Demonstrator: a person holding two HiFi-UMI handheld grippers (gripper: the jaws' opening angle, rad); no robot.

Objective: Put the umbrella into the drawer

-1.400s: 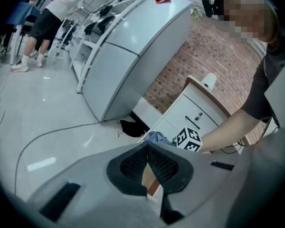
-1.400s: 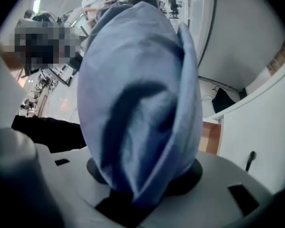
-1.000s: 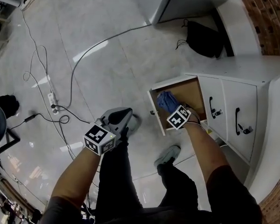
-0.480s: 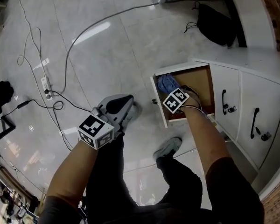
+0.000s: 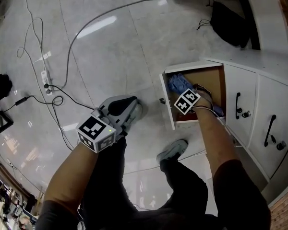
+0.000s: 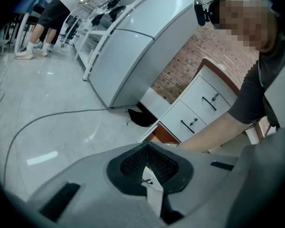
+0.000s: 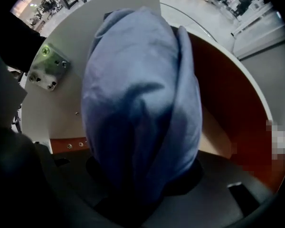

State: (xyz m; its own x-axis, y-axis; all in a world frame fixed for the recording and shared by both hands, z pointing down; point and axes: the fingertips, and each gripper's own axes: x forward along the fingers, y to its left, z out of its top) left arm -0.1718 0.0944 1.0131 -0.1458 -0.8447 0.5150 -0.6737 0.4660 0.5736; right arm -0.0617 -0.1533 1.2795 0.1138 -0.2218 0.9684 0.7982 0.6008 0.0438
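Head view: right gripper (image 5: 183, 96) reaches into open drawer (image 5: 167, 102), centre right of frame, clamped on folded blue umbrella (image 5: 177, 83), which lies inside drawer. Left gripper (image 5: 127, 108), left of centre, jaws together, empty, over floor (image 5: 110, 51).

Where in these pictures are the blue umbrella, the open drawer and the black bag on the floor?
umbrella (image 7: 137, 103): right gripper view, middle of its blue fabric.
drawer (image 5: 168, 104): head view, its white front panel.
black bag (image 5: 230, 20): head view, middle of the bag.
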